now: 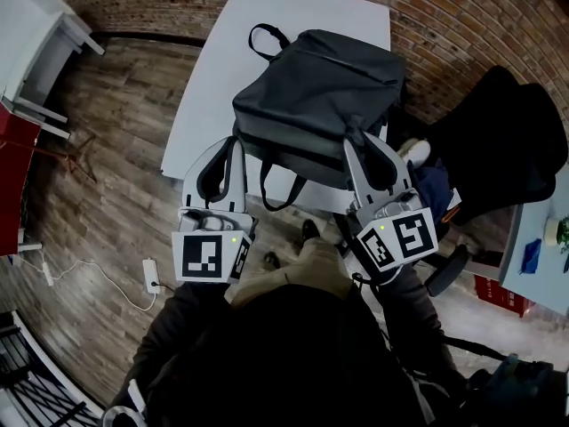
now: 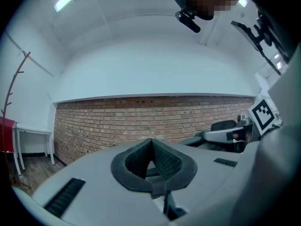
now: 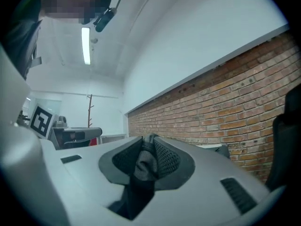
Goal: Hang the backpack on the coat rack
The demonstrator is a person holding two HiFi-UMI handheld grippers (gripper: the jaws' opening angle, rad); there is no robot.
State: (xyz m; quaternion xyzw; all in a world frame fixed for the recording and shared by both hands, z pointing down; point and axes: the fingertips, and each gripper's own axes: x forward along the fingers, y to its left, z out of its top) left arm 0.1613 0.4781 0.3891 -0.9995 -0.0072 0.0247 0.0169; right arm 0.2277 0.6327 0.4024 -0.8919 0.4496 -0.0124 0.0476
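Observation:
A dark grey backpack (image 1: 320,96) hangs above the white table (image 1: 267,25), carried between both grippers. My left gripper (image 1: 233,140) is at the bag's lower left edge. Its pads meet at the tips (image 2: 151,141), and a thin dark strap (image 2: 168,204) hangs down from between them. At the bag's lower right edge, my right gripper (image 1: 353,139) is shut on a bunch of grey backpack fabric (image 3: 146,166), which shows between its pads. A thin brown coat rack (image 2: 14,79) stands far off by the white wall, also visible in the right gripper view (image 3: 89,109).
A brick wall (image 1: 462,25) runs behind the table. A black office chair (image 1: 507,140) stands to the right and a red cabinet (image 1: 13,149) to the left. A white power strip (image 1: 151,276) with its cable lies on the wooden floor.

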